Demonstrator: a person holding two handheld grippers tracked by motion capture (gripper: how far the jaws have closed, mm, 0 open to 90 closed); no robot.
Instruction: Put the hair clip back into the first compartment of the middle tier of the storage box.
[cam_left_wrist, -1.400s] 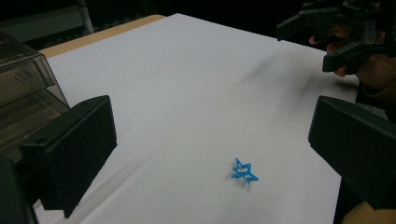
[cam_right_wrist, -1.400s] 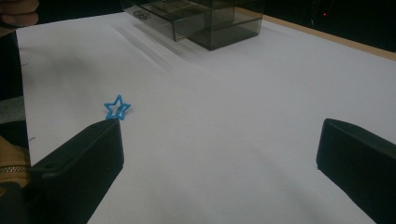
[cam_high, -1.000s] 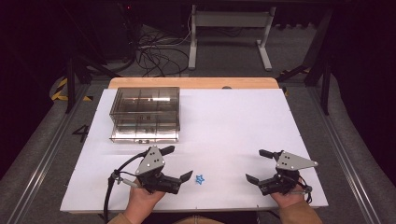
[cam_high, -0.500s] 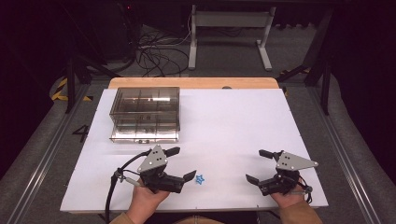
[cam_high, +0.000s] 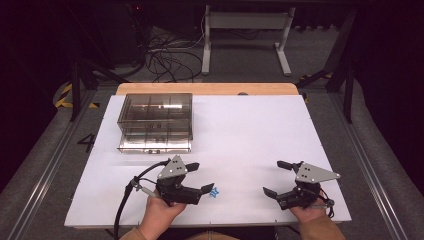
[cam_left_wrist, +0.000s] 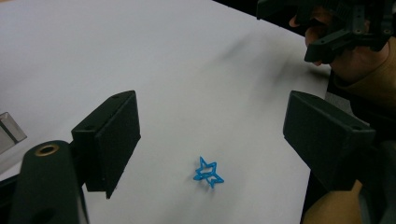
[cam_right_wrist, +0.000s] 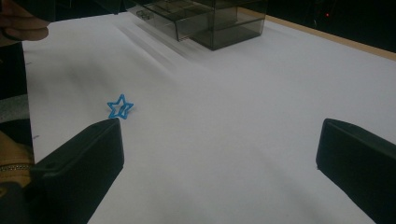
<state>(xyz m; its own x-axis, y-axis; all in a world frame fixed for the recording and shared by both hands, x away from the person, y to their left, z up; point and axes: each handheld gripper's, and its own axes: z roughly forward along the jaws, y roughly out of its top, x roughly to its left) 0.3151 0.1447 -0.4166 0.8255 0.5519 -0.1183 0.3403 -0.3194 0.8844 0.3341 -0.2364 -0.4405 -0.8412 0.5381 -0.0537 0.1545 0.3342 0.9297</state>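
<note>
Both my grippers rest low on the white sheet, jaws apart, nothing held.

My left gripper has its jaws spread, and in its own view the blue star lies flat on the sheet between them, touching neither. My right gripper is spread wide too, well apart from the star. The clear box stands at the sheet's far left.
</note>
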